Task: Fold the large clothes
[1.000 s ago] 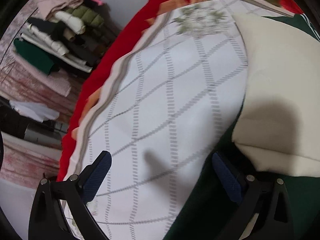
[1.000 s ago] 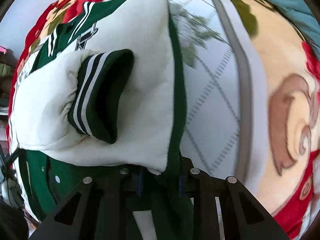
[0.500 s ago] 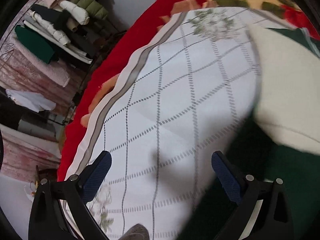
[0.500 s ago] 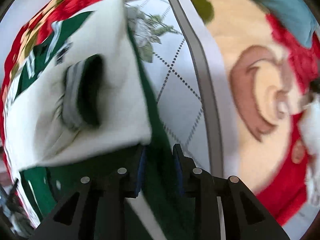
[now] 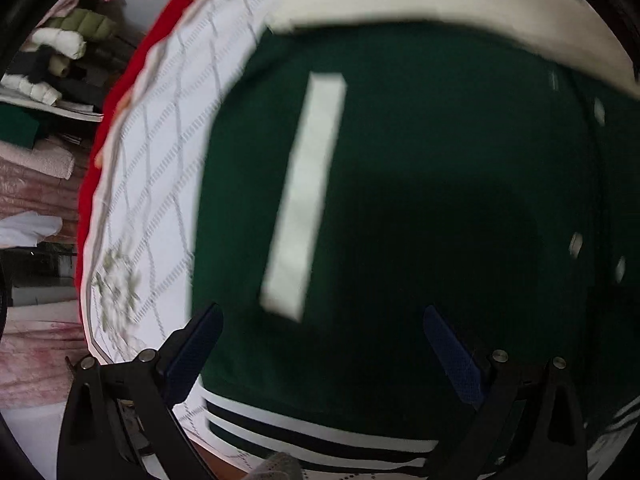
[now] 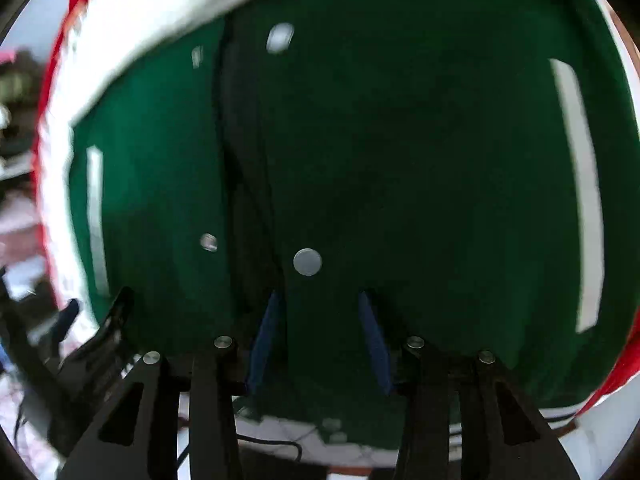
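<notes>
A quilted white bedspread [image 5: 156, 184] with a grey lattice print and a red border [image 5: 120, 92] covers the bed, and the dark green varsity jacket [image 5: 420, 200] lies spread on it, filling most of both views. The jacket's cream sleeve [image 5: 460, 12] crosses its far edge, a pale pocket strip [image 5: 308, 192] runs down its front, and its striped hem [image 5: 320, 432] sits nearest the left camera. Off the bed's left side stands a stack of folded clothes [image 5: 60, 64].

The left gripper [image 5: 320, 344] hovers low over the hem, pointing along the jacket, fingers spread wide with nothing between them. The right gripper [image 6: 320, 336] points at the snap-button placket [image 6: 248, 168], near one round snap [image 6: 307, 262]; its blue pads [image 6: 266, 336] stand partly apart, with green fabric between them, though whether they grip it cannot be told.
</notes>
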Action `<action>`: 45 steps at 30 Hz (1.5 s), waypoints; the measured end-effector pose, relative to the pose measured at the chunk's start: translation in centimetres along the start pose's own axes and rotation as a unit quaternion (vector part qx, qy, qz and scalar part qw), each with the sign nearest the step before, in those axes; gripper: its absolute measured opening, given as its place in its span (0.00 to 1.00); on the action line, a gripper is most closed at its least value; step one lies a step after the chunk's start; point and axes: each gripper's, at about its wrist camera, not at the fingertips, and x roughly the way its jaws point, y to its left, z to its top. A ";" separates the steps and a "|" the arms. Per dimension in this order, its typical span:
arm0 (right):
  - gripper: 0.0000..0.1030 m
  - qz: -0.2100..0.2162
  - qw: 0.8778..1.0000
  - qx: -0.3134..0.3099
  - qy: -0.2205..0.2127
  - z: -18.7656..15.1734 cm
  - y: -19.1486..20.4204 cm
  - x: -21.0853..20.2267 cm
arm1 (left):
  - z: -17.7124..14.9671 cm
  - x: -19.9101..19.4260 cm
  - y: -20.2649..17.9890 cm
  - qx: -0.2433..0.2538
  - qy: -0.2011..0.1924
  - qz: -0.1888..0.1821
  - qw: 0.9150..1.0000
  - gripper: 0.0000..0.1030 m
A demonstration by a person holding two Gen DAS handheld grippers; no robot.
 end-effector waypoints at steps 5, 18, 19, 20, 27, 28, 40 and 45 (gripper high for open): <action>0.22 -0.053 0.998 0.005 -0.039 -0.4 1.6 0.9 | -0.7 1.0 0.0 0.006 -0.006 -0.002 1.000 1.00; 0.11 0.050 0.998 0.004 -0.033 -0.4 5.4 -1.0 | -1.3 1.9 2.7 0.017 -0.016 0.004 1.000 1.00; 0.11 0.053 0.998 0.004 -0.030 -1.0 5.6 -0.6 | -1.3 2.0 3.0 0.017 -0.016 0.006 1.000 1.00; 0.11 0.056 0.998 0.003 -0.026 -1.6 5.3 -0.4 | -1.2 2.2 3.5 0.019 -0.017 0.012 1.000 1.00; 0.13 0.057 0.998 -0.034 0.008 -1.1 5.6 2.5 | -1.0 2.8 6.0 0.010 -0.005 0.017 1.000 1.00; 0.14 0.068 0.997 -0.029 0.014 -0.9 5.2 2.3 | -0.9 2.6 6.4 0.005 -0.001 0.013 1.000 1.00; 0.21 0.083 0.995 0.046 -0.042 -0.1 -4.1 -3.0 | 1.5 1.3 1.5 0.019 -0.033 -0.024 0.999 1.00; 0.22 0.109 0.992 0.061 -0.028 2.0 -5.0 0.0 | 1.9 2.4 -0.7 0.039 -0.031 -0.023 0.999 1.00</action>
